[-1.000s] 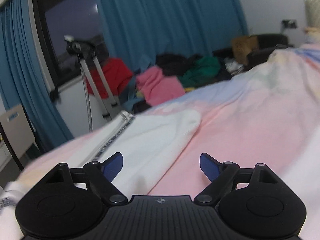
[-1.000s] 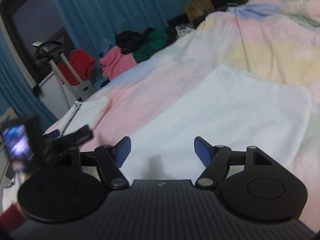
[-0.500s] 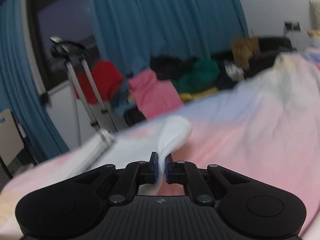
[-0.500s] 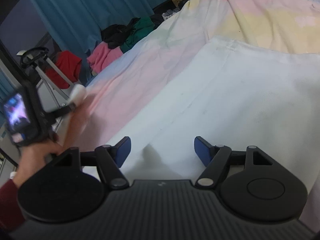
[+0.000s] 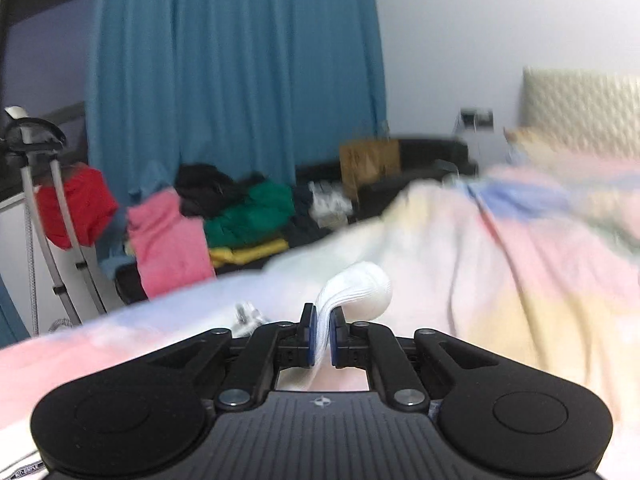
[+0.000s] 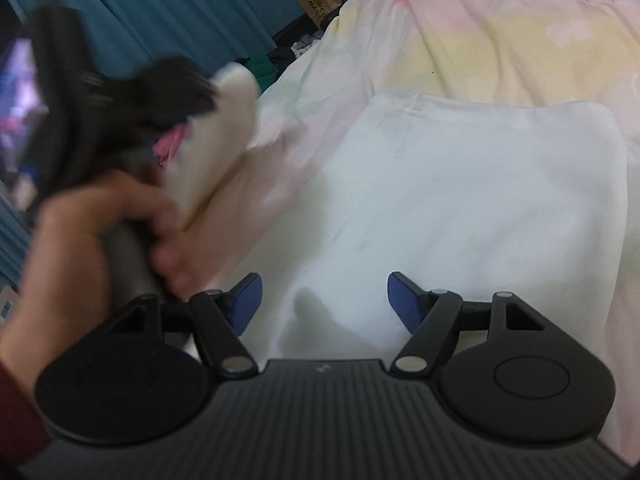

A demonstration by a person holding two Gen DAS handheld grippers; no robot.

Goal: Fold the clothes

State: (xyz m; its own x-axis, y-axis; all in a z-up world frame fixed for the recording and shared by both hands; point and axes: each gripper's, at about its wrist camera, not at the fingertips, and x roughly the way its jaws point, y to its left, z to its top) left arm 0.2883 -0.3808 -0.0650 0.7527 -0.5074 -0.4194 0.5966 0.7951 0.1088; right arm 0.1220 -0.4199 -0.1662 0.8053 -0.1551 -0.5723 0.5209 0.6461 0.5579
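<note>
A white garment (image 6: 472,192) lies spread on the pastel bedspread (image 6: 500,44). My left gripper (image 5: 322,334) is shut on the garment's white sleeve end (image 5: 360,288) and holds it lifted above the bed. In the right wrist view the left gripper (image 6: 120,112) and the hand holding it appear blurred at the left, with the sleeve (image 6: 216,132) hanging from it. My right gripper (image 6: 322,300) is open and empty, low over the near part of the white garment.
A pile of clothes, pink (image 5: 168,248), green (image 5: 252,216), black and red (image 5: 76,208), sits by the blue curtain (image 5: 232,72). A metal stand (image 5: 44,216) is at the left. A brown paper bag (image 5: 370,164) and dark furniture stand beyond the bed.
My left gripper closed on the sleeve end, lifted it and is carrying it to the right, toward the garment's body. My right gripper stayed open and moved forward over the garment.
</note>
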